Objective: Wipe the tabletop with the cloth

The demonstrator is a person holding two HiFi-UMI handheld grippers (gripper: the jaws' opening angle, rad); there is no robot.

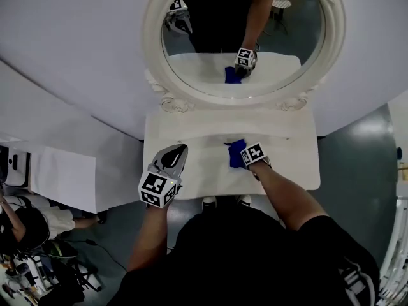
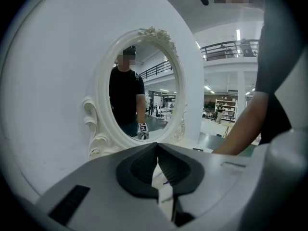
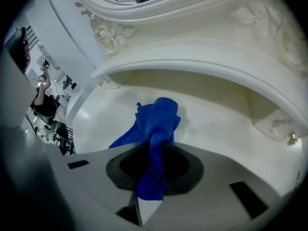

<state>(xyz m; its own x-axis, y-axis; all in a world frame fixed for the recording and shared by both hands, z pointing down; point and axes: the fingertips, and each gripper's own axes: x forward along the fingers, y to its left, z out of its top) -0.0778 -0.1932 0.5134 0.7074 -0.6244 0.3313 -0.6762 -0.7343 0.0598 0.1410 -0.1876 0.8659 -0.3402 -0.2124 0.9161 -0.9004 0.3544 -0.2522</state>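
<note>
cloth (image 3: 157, 121) in right gripper (image 3: 155, 152), on tabletop (image 3: 219, 129)

Blue cloth (image 3: 156, 121) looks soft and fuzzy, a matt fabric. The bench (image 3: 216, 129) is smooth white with a soft sheen. The mirror (image 1: 210, 24) is glossy glass, and its carved frame (image 1: 152, 43) is satin cream. The left gripper (image 2: 157, 150) has a matt grey plastic shell and dark, finely textured pads (image 2: 139, 170).

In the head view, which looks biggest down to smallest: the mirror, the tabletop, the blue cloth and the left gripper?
1. mirror, even with its top cut off
2. tabletop
3. left gripper, which is nearer the camera and so may look bigger than it is
4. blue cloth
</note>
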